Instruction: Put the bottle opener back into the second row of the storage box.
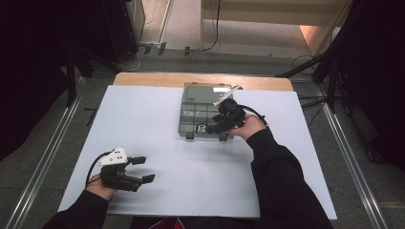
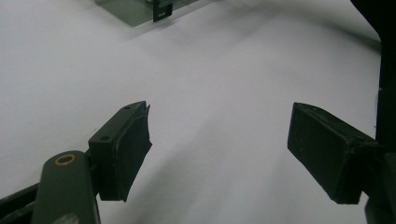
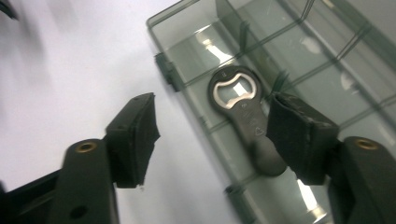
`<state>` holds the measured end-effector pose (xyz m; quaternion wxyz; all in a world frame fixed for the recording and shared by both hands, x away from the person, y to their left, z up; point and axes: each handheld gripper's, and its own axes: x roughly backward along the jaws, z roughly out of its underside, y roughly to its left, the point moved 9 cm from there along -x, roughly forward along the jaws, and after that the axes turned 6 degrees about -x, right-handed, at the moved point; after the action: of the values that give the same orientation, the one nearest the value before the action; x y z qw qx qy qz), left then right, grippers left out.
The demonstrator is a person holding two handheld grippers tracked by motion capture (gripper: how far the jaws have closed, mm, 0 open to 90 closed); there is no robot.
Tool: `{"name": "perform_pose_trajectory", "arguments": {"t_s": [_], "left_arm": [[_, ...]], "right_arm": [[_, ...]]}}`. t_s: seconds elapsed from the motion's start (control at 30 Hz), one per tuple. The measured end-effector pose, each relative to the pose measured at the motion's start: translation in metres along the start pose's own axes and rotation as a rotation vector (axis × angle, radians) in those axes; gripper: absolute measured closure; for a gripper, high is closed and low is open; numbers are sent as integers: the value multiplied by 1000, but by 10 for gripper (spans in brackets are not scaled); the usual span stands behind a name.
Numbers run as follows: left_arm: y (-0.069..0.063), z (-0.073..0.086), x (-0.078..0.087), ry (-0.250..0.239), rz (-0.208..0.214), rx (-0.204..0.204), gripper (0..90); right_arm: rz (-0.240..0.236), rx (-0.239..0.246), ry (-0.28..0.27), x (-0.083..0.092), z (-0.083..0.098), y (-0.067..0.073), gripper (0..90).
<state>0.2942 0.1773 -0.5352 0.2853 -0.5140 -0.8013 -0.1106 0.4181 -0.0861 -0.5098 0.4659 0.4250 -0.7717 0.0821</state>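
White table (image 1: 191, 191) under both your grippers. Clear compartment box (image 1: 203, 112) directly below your right gripper (image 1: 215, 128), lid open behind it. Right gripper: jaws wide, empty, straddling box front edge. Left gripper (image 1: 143, 169): jaws wide, empty, over bare table, box well apart. Bottle opener (image 3: 243, 116) lies in box front compartment, between right jaws.

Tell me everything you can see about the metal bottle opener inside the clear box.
The grey metal bottle opener is flat, with a rounded head holding a shaped opening and a handle that widens toward a rounded end. It looks like brushed steel, with small marks too blurred to read. It lies flat in a front compartment of the smoke-tinted transparent plastic organiser box, near the front wall. The right tongs hang open over it; whether a jaw touches it is unclear.
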Motion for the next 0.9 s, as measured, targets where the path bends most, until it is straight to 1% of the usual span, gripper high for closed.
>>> {"name": "perform_pose_trajectory", "arguments": {"t_s": [0.07,0.1,0.17,0.3,0.4,0.47,0.5,0.6,0.67,0.77,0.9], "left_arm": [[0,0,0,0,0,0,211],[0,0,0,0,0,0,211],[0,0,-1,-1,-1,4,211],[0,0,-1,0,-3,4,211],[0,0,-1,0,-2,4,211],[0,0,-1,1,-2,4,211],[0,0,0,3,-1,1,211],[0,0,0,3,1,4,211],[0,0,-1,2,1,2,211],[0,0,-1,3,0,3,211],[0,0,-1,3,0,3,211]], "right_arm": [[-24,-28,-33,5,6,7,278],[-24,-38,-45,7,8,11,269],[-19,-42,-56,10,12,16,261],[-32,-46,-95,15,20,29,255],[-14,-48,-114,16,25,34,255],[11,-48,-112,15,29,35,255],[15,-46,-110,14,31,37,256],[17,-64,-131,14,36,40,256],[7,-69,-155,15,38,42,256],[-1,-65,-170,16,44,45,256],[10,-65,-194,19,52,45,256]]}}
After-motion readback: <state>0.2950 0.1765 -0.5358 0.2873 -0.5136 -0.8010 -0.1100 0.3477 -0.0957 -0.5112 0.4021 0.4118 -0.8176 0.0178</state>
